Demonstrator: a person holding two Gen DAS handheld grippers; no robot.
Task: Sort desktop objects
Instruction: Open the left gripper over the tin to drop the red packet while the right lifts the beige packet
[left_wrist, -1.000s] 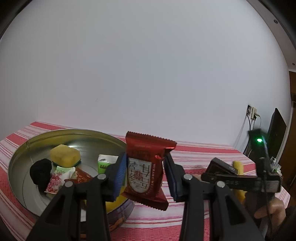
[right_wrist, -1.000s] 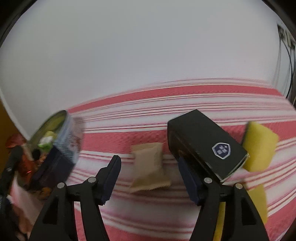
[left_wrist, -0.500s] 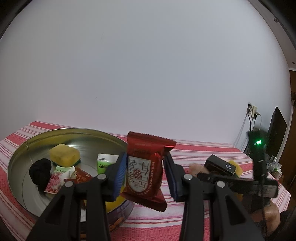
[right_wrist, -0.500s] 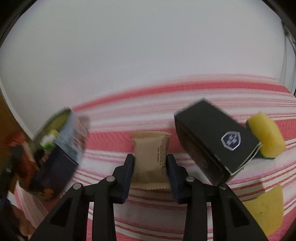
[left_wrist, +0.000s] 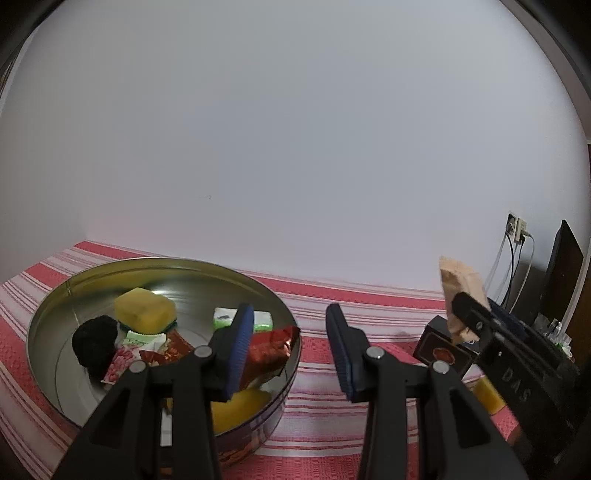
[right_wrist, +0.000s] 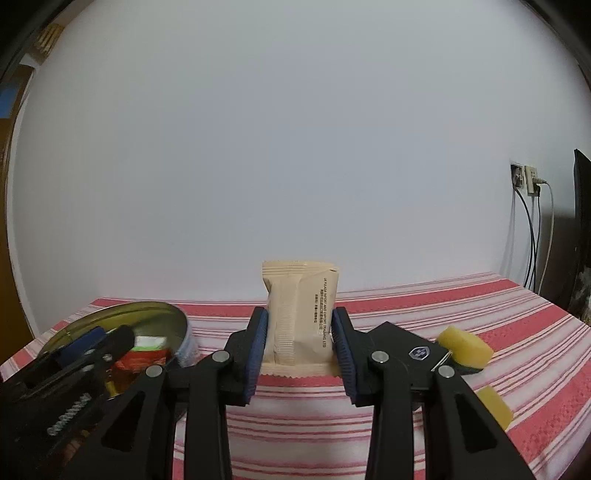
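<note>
Right wrist view: right gripper (right_wrist: 298, 345) clamps an upright beige packet (right_wrist: 299, 317) above the striped tablecloth (right_wrist: 517, 317); black box (right_wrist: 413, 352) and yellow sponges (right_wrist: 464, 345) lie right. Left gripper (left_wrist: 290, 349) gapes empty beside the tin (left_wrist: 51, 384), red packet (left_wrist: 269, 352) inside.

The right gripper (right_wrist: 299, 347) holds a beige packet (right_wrist: 300, 317) upright between its blue pads (right_wrist: 255, 343), lifted clear of the striped cloth (right_wrist: 424, 306). At the far left a round tin (right_wrist: 177, 314) sits on the cloth with coloured wrappers inside. The left gripper (right_wrist: 99, 338) reaches over the tin; whether it holds anything is unclear. To the right, behind the right finger, a black box (right_wrist: 417, 350) lies touching a yellow sponge (right_wrist: 465, 345). A second yellow piece (right_wrist: 495, 406) lies nearer. Cables (right_wrist: 528, 236) hang from a wall socket (right_wrist: 524, 179).
</note>
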